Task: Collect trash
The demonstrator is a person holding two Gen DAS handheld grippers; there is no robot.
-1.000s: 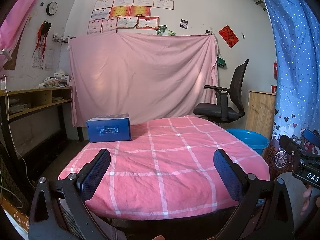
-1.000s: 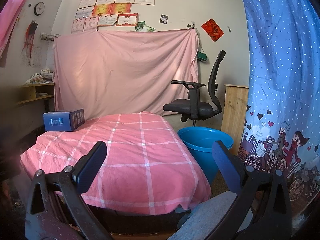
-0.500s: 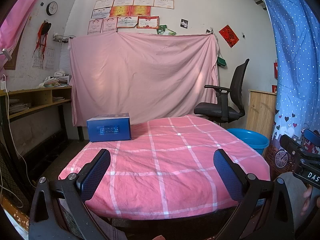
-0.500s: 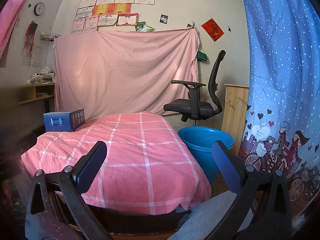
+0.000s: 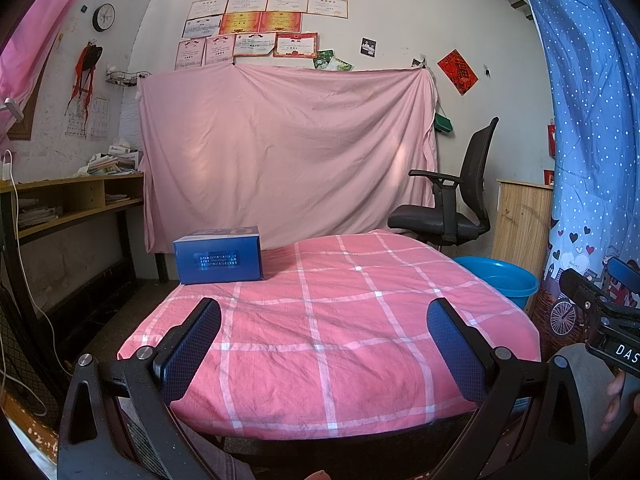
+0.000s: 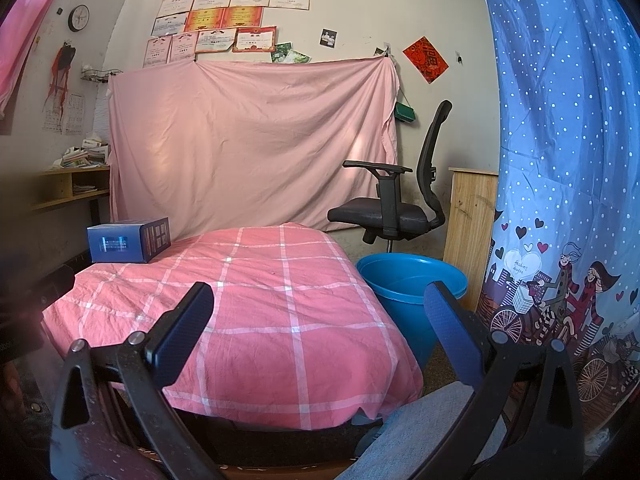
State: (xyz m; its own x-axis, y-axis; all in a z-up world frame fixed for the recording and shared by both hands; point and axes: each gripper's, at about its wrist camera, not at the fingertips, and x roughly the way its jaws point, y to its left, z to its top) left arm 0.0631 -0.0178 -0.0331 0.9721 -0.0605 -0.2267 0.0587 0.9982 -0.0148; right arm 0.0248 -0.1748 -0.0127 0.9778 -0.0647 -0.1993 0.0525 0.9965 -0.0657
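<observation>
A blue cardboard box (image 5: 218, 259) (image 6: 129, 244) rests at the far left corner of a table draped in a pink checked cloth (image 5: 352, 320) (image 6: 256, 300). A blue plastic bucket (image 5: 498, 282) (image 6: 412, 300) stands on the floor to the table's right. My left gripper (image 5: 324, 340) hovers open at the near edge of the table, holding nothing. My right gripper (image 6: 318, 328) is also open and empty, over the near right part of the table, with the bucket just beyond its right finger (image 6: 452, 340). In the left wrist view the right gripper's body shows at the right edge.
A black office chair (image 5: 452, 208) (image 6: 400, 200) and a wooden cabinet (image 6: 470, 232) stand behind the bucket. A blue dotted curtain (image 6: 560, 160) hangs at the right. A pink sheet (image 5: 280, 152) covers the back wall. A wooden shelf desk (image 5: 68, 204) lines the left.
</observation>
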